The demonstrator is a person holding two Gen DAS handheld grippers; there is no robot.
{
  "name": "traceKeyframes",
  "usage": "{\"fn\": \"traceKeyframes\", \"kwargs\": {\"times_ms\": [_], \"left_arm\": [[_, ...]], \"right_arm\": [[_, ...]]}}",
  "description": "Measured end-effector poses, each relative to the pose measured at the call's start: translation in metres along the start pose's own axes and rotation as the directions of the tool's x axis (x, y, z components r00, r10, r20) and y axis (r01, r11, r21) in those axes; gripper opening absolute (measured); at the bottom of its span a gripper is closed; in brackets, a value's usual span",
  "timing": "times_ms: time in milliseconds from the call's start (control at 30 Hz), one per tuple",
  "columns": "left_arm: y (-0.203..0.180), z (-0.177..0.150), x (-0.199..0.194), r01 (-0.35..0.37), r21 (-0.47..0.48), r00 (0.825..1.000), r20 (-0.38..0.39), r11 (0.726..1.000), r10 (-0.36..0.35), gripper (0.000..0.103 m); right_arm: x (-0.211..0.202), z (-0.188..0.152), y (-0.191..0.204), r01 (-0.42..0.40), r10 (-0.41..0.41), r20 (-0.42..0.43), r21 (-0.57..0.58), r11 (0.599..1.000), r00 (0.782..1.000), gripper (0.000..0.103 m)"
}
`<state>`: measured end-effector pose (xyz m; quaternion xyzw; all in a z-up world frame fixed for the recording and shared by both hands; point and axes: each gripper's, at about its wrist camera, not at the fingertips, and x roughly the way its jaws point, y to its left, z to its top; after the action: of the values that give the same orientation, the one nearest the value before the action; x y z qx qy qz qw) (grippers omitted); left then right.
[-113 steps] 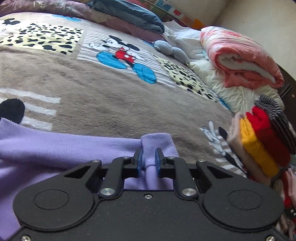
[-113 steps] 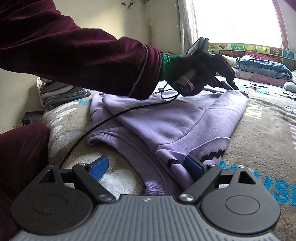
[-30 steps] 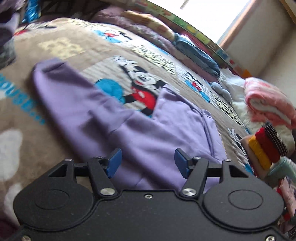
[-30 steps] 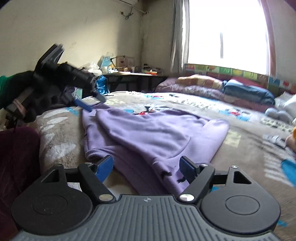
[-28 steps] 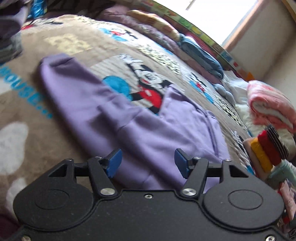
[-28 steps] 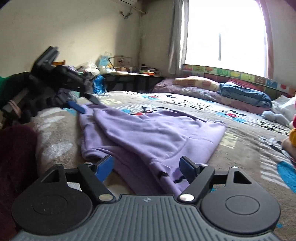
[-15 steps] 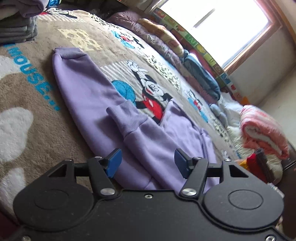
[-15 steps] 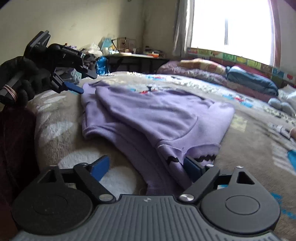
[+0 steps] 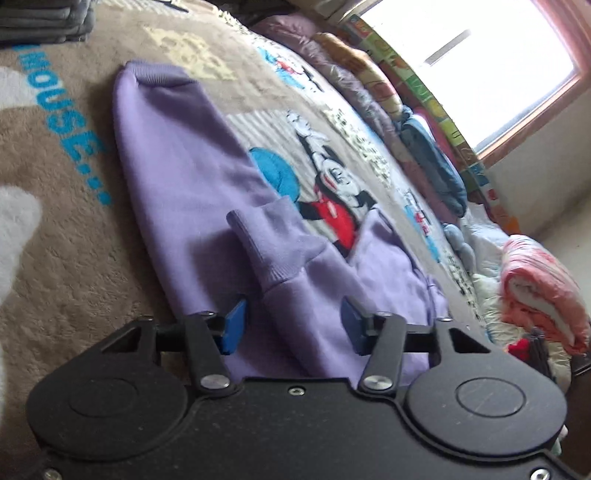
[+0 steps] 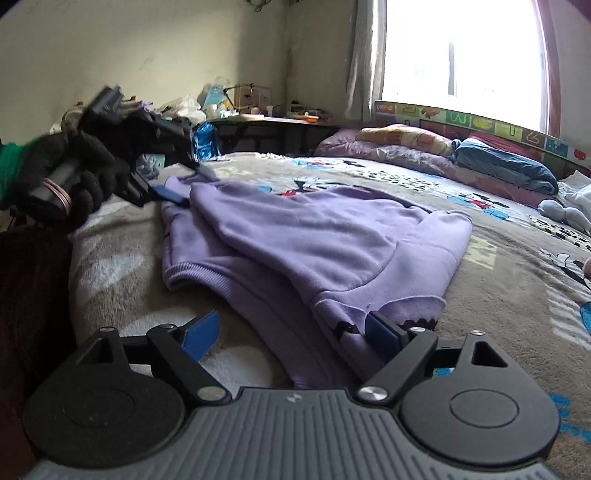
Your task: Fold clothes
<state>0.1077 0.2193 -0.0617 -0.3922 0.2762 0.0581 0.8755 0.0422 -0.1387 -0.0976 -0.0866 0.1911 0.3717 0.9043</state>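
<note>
Fingers of both grippers gape over purple sweatshirt on blanket.

A brown Mickey Mouse blanket covers the bed. A rolled pink quilt lies at its right edge, a folded blue quilt and a purple one under the bright window. Grey folded clothes sit stacked at the far left; a cluttered desk stands against the wall
</note>
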Motion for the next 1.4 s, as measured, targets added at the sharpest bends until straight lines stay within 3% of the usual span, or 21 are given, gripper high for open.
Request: {"fn": "traceKeyframes", "kwargs": {"times_ms": [100, 200, 400, 633, 1400], "left_arm": [[-0.012, 0.0, -0.001, 0.004, 0.038, 1.0, 0.009, 0.999, -0.005, 0.005], [-0.028, 0.002, -0.003, 0.015, 0.086, 1.0, 0.02, 0.996, -0.017, 0.003], [-0.099, 0.017, -0.006, 0.137, 0.168, 0.988, 0.05, 0.976, -0.147, 0.003], [-0.167, 0.03, 0.032, 0.212, 0.194, 0.974, 0.032, 0.958, -0.223, 0.003], [-0.247, -0.005, 0.186, 0.141, 0.308, 0.988, -0.105, 0.941, -0.114, 0.003]], "right_arm": [[0.001, -0.001, -0.001, -0.004, 0.004, 0.0, 0.001, 1.0, 1.0, 0.085], [0.002, -0.002, -0.002, -0.01, 0.01, -0.008, 0.01, 1.0, 1.0, 0.086], [-0.001, 0.0, -0.012, -0.012, 0.011, 0.021, 0.074, 0.997, 1.0, 0.085], [-0.001, -0.002, -0.015, -0.051, 0.05, 0.012, 0.109, 0.993, 0.999, 0.086], [0.0, -0.015, -0.048, -0.196, 0.179, 0.083, 0.321, 0.927, 0.98, 0.089]]}}
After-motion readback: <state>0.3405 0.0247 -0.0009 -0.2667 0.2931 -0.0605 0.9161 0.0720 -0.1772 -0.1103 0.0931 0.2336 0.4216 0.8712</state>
